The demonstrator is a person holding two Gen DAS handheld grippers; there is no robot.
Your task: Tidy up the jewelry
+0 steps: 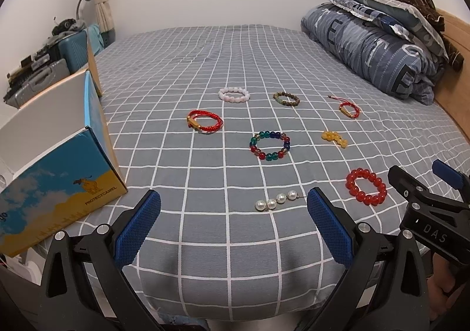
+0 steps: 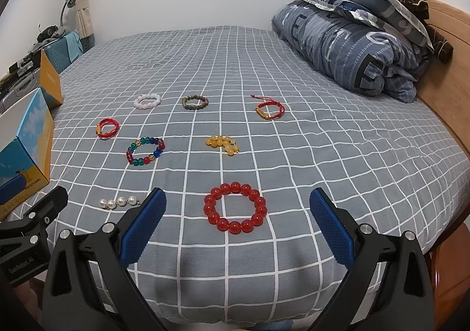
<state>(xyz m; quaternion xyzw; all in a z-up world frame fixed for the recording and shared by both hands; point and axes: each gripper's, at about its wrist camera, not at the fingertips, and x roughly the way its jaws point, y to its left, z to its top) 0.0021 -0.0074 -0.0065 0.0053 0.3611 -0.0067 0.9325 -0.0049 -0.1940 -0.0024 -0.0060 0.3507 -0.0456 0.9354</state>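
Several bracelets lie spread on a grey checked bedsheet point(image 1: 205, 243). Nearest are a pearl strand point(image 1: 276, 200) point(image 2: 119, 202) and a red bead bracelet point(image 1: 366, 186) point(image 2: 235, 207). Further back lie a multicoloured bead bracelet point(image 1: 270, 145) point(image 2: 146, 151), a yellow bead bracelet point(image 1: 334, 138) point(image 2: 225, 144), two red cord bracelets point(image 1: 204, 121) point(image 1: 348, 109), a pink one point(image 1: 234, 94) and a brown one point(image 1: 286, 99). My left gripper point(image 1: 233, 204) is open, just short of the pearl strand. My right gripper point(image 2: 238, 204) is open, with the red bead bracelet between its fingertips' line.
An open blue and yellow cardboard box point(image 1: 58, 181) point(image 2: 26, 151) stands at the bed's left edge. Folded duvets and pillows point(image 1: 379, 37) point(image 2: 352, 37) pile at the far right against a wooden headboard point(image 2: 446, 46). Suitcases point(image 1: 44, 72) stand beyond the box.
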